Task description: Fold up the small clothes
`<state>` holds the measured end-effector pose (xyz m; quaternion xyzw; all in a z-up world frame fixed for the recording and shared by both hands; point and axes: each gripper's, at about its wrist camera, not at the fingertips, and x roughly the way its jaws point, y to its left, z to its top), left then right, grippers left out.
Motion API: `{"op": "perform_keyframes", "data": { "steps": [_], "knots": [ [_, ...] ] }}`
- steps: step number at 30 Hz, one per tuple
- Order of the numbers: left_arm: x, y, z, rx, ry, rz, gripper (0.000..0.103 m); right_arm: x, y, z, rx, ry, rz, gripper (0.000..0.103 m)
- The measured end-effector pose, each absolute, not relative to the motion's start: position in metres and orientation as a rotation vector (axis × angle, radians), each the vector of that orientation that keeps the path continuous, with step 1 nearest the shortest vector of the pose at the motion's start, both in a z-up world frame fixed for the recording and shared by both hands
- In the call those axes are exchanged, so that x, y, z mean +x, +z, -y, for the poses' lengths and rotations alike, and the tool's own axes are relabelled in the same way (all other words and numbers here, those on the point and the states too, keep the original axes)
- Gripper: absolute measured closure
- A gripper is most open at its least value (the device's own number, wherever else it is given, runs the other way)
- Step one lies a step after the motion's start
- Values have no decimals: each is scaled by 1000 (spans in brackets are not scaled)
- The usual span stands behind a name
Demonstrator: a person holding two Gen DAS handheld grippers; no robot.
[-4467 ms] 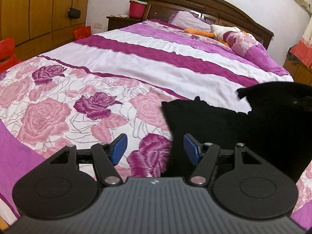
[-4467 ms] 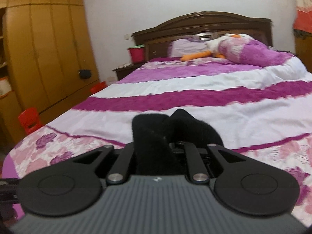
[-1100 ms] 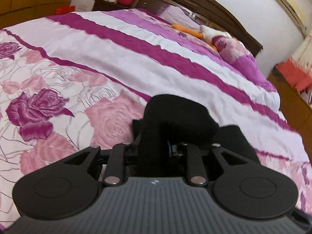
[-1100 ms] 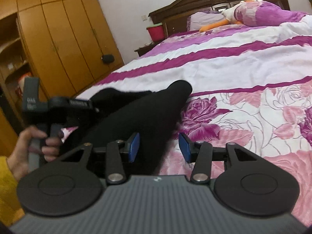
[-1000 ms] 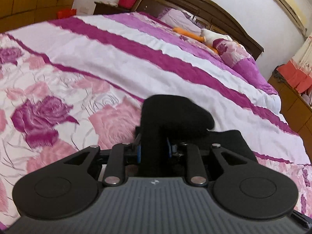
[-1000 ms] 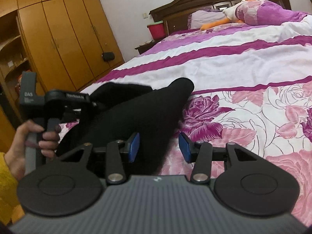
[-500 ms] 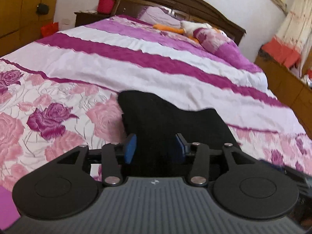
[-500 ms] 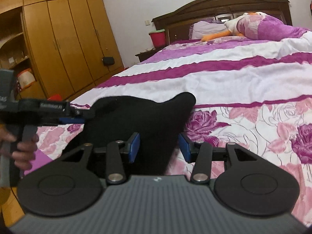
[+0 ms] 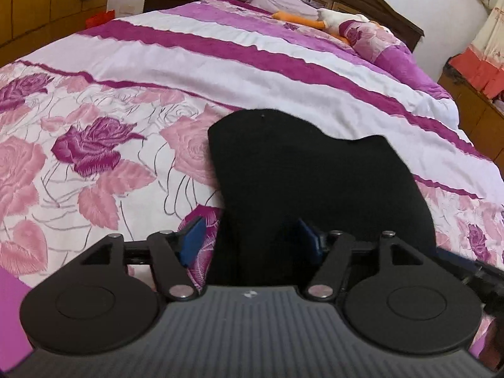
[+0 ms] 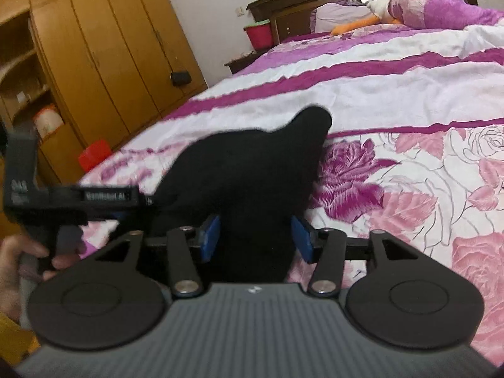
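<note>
Black fleecy little garment (image 9: 308, 182) lies flat on the rose-print pink bedspread (image 9: 94, 163), left gripper (image 9: 252, 239) and right gripper (image 10: 256, 236) both spread wide, gripping nothing, so the soft cloth could slump unfolded.

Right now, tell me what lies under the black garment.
The black garment lies on the floral bedspread, whose pink and purple roses show all around it. Anything directly beneath the cloth is covered. Both the left gripper and right gripper are open.
</note>
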<state>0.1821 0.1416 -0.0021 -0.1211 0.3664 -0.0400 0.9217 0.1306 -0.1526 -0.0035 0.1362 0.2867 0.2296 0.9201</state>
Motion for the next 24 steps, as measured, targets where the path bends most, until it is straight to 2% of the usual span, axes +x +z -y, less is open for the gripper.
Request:
{"op": "perform_keyframes", "data": {
  "steps": [1,3,9,17,24],
  "knots": [
    [183,-1,-142,-244,-92,-757,32,131,0,157,302,474,-576,36],
    [186,-1,-141,-248,-97,-769,31,133,7,165,339,488,-548,26],
    [190,-9,-136,-158,-117,-764,29,161,-2,161,330,448,-613,26],
    [199,-18,-146,-175,-171,-768,27,185,-34,148,439,507,-719,25],
    [202,-24,-159,-325,-267,-747,27,199,-40,141,476,571,-749,24]
  ]
}}
